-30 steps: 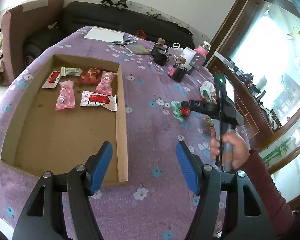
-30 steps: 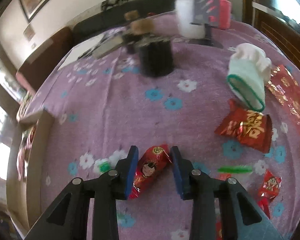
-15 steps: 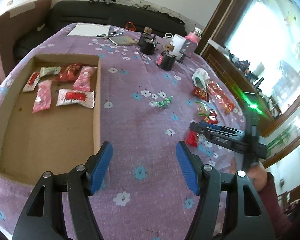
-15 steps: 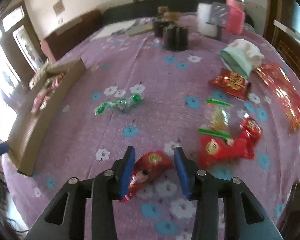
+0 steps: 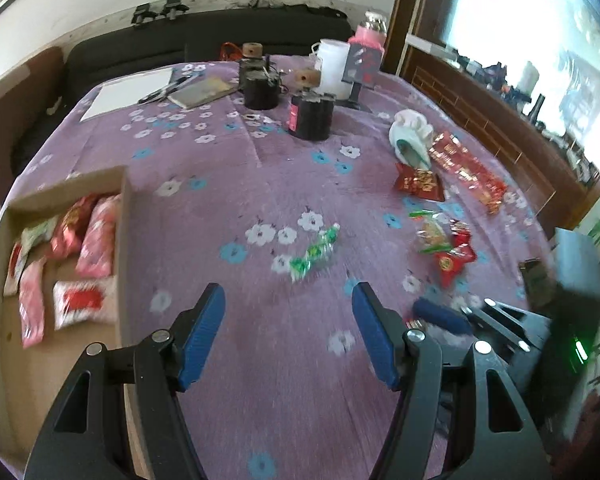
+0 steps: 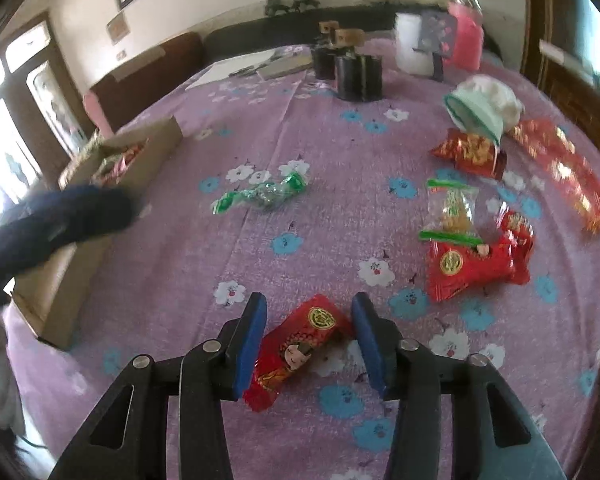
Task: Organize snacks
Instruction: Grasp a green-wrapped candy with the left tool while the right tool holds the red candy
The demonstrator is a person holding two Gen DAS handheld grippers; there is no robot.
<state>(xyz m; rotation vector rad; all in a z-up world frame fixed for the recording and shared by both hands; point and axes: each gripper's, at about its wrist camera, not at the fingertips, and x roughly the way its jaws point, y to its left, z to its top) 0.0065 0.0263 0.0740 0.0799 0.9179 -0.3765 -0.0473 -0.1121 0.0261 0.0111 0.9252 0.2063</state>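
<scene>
Red snack packet (image 6: 300, 344) gripped between our right fingers (image 6: 256, 340) for carrying toward cardboard box (image 6: 140, 152) at ten o'clock; left fingers (image 5: 204, 328) spread, empty, aimed at green candy (image 5: 314, 252).

- Black jars (image 5: 311, 114), far ahead of the jaws.
- Notebook (image 5: 202, 92), paper (image 5: 128, 92), ahead-left.
- White cloth (image 6: 482, 104), pink bottle (image 6: 466, 38), ahead-right.
</scene>
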